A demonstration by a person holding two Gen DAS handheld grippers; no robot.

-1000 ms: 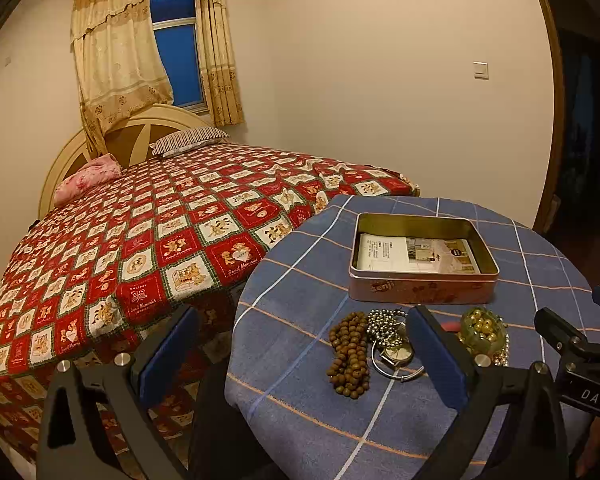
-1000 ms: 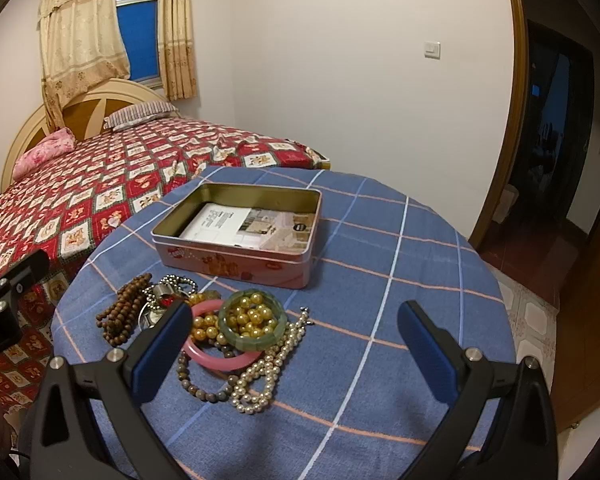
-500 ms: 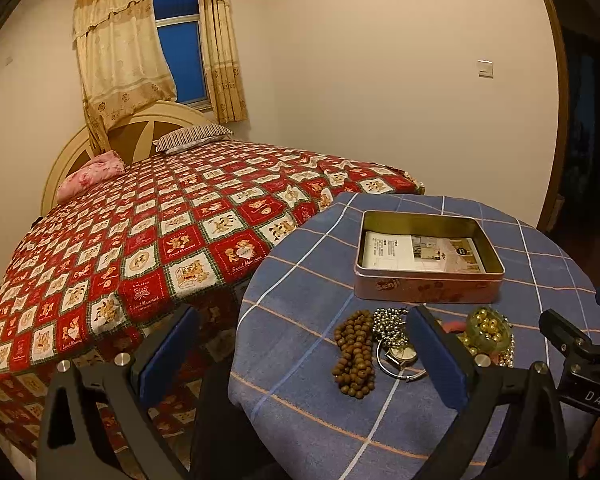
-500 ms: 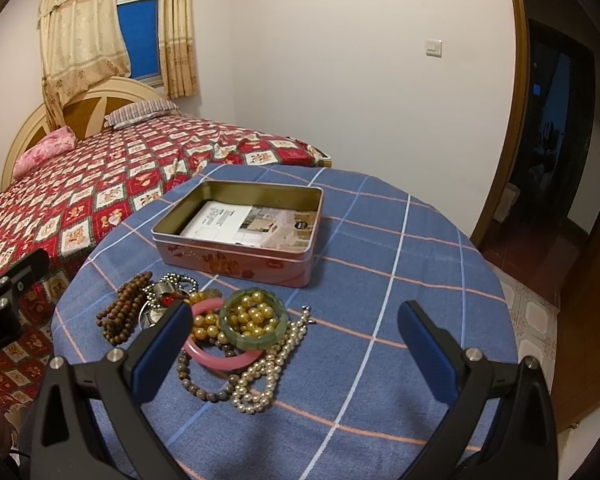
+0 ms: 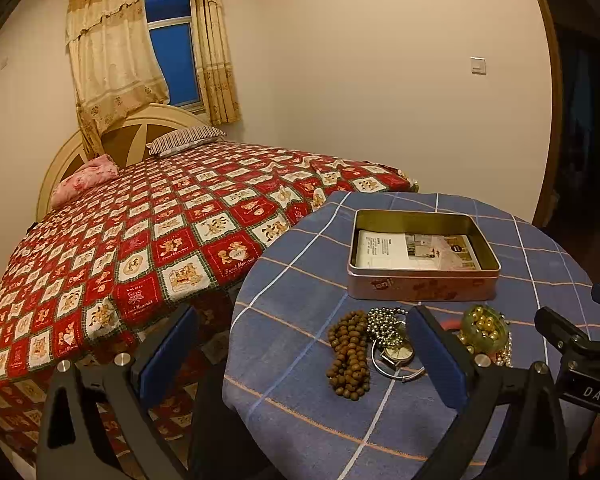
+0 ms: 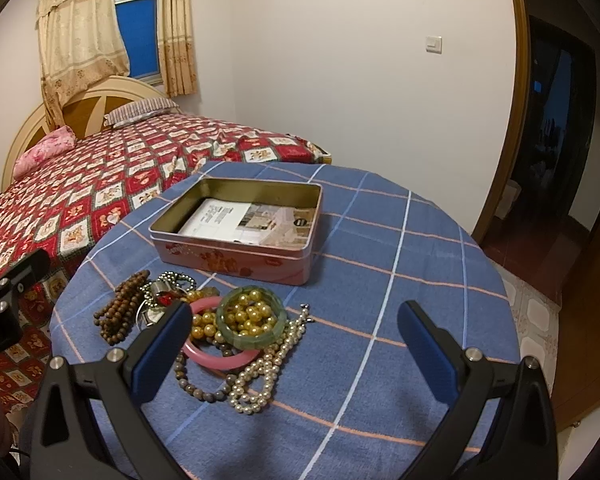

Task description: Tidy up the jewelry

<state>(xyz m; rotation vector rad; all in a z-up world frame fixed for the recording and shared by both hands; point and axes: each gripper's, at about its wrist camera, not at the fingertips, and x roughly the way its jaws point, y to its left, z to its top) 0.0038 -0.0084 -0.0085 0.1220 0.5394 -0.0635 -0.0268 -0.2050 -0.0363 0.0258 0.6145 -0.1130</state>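
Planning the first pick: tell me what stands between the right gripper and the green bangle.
Nothing visible does. The right gripper is open above the table, and the green bangle lies on top of the pile, uncovered.

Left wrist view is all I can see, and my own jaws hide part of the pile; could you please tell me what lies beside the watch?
Observer: A pink bangle lies flat just right of the watch.
Operator: Thank you. Is anything on top of it?
Observer: Yes, the green bangle, with gold beads inside it, rests partly on it.
Operator: And what lies nearest the table edge?
Observer: A pearl necklace and a dark bead bracelet; the bracelet runs partly under the pink bangle.
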